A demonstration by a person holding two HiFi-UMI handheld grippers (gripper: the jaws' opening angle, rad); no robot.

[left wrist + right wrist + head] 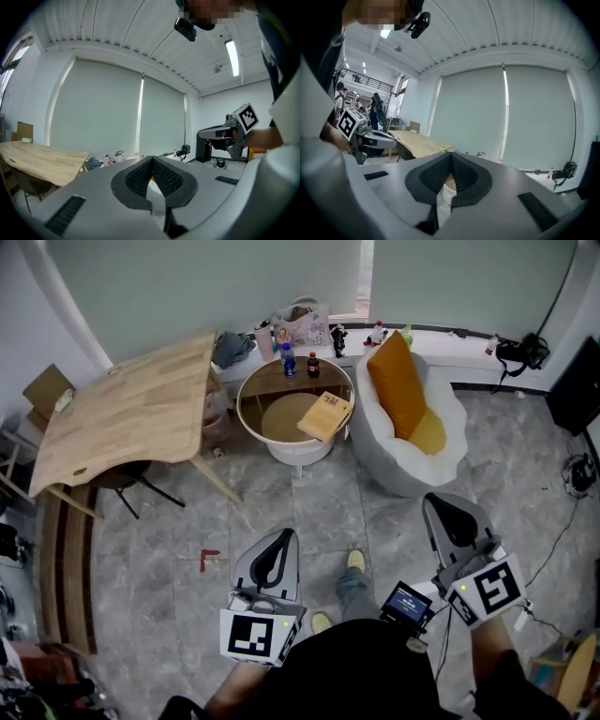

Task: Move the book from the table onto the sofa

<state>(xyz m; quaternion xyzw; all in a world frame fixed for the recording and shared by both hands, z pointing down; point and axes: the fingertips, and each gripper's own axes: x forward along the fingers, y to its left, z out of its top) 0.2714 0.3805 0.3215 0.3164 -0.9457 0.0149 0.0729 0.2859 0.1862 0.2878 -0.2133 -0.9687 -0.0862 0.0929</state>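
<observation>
A tan book (325,415) lies on the round glass table (253,385), at its right edge. Just right of the table stands the white bean-bag sofa (412,460) with an orange cushion (398,382). Both grippers are held low and near me, far from the table. My left gripper (281,536) is shut and empty above the grey floor. My right gripper (441,502) is shut and empty too, close to the sofa's near side. In the left gripper view the pads (152,159) meet at their tips; the right gripper (451,155) shows the same.
Two bottles (300,363) stand at the back of the round table. A large wooden table (131,409) with a chair fills the left. A windowsill (450,341) holds bags and small things. Cables (572,512) trail on the floor at right. My shoes (354,561) show between the grippers.
</observation>
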